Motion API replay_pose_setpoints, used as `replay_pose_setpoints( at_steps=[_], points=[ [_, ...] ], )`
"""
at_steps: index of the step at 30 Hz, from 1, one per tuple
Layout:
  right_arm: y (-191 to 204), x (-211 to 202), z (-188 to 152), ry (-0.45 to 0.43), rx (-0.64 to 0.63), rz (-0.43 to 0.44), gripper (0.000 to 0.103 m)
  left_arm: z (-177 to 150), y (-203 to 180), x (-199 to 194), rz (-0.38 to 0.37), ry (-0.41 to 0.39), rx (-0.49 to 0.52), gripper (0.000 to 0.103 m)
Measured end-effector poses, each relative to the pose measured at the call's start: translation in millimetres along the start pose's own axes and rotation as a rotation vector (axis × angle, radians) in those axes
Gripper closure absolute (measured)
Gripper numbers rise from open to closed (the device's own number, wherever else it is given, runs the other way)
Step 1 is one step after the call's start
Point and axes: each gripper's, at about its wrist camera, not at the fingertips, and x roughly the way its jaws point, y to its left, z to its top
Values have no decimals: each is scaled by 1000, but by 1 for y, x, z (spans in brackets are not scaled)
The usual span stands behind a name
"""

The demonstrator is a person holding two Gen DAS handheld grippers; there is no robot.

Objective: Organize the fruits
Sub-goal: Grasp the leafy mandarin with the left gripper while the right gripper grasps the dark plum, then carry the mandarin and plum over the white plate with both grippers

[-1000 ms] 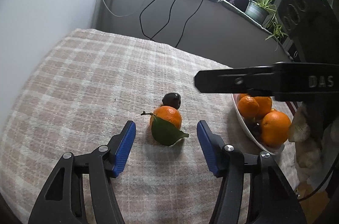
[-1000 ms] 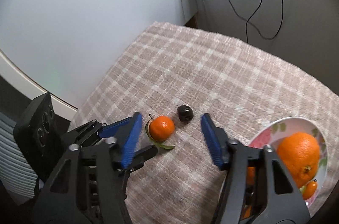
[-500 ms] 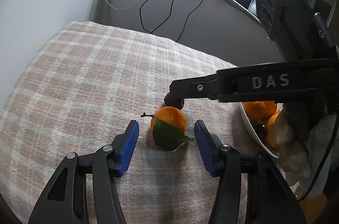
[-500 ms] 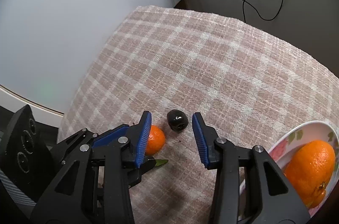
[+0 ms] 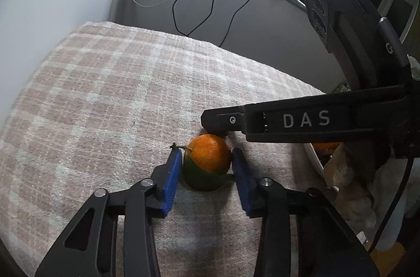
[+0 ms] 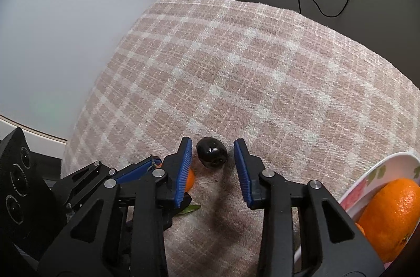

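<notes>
A small mandarin (image 5: 207, 159) with a green leaf lies on the checked cloth. My left gripper (image 5: 206, 155) is closing, and its blue pads sit against both sides of the fruit. Just beyond it is a dark, glossy fruit (image 6: 212, 155). It lies between the pads of my right gripper (image 6: 212, 145), whose jaws are closing with small gaps on either side. In the left wrist view the right gripper's black finger (image 5: 262, 119) covers nearly all of that dark fruit. The mandarin (image 6: 191, 180) peeks out behind the right gripper's left finger, next to the left gripper's blue pad (image 6: 139, 169).
A white flowered bowl (image 6: 367, 177) holding oranges (image 6: 391, 216) stands at the right, close to the right gripper. The checked cloth (image 6: 262, 67) ends near a pale wall on the left. Black cables (image 5: 199, 1) hang behind. A hand in a light glove (image 5: 349, 172) holds the right gripper.
Both grippers came down and narrowed. The left pads went from wide apart to touching the mandarin. The right gripper shifted over the dark fruit and now straddles it.
</notes>
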Motion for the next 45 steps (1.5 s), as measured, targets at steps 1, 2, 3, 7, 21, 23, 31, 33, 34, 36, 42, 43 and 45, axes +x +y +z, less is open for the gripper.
replay_pose_setpoints(
  at_steps=[1, 2, 3, 7, 21, 23, 31, 33, 34, 36, 42, 43, 45],
  points=[
    [0, 1, 0, 2, 1, 1, 73, 0, 0, 1, 1, -1, 2, 67],
    [-1, 1, 0, 4, 3, 7, 75, 0, 0, 2, 1, -2, 3, 67],
    [-1, 1, 0, 4, 4, 8, 77, 1, 0, 3, 2, -2, 2, 67],
    [1, 1, 0, -2, -1, 3, 78, 0, 1, 1, -3, -7, -2, 68],
    [2, -33, -9, -62, -9, 28, 78, -11, -3, -25, 12, -47, -8, 68],
    [1, -40, -12, -71, -5, 37, 78, -12, -5, -31, 15, -54, -2, 68],
    [0, -74, -24, -126, 5, 76, 78, -15, -16, -50, 18, -86, 10, 68],
    [-3, -86, -28, -146, 2, 82, 78, -15, -20, -53, 16, -91, 15, 68],
    [-3, -89, -30, -154, 0, 81, 78, -15, -22, -55, 15, -93, 17, 68],
    [-7, -101, -35, -174, 1, 84, 78, -15, -27, -57, 11, -97, 22, 68],
    [-24, -131, -53, -232, 11, 82, 78, -16, -44, -61, -7, -108, 45, 68],
    [-27, -136, -55, -239, 16, 83, 78, -16, -47, -62, -11, -109, 51, 68],
    [-36, -147, -62, -259, 29, 84, 78, -16, -54, -61, -18, -109, 59, 68]
  ],
)
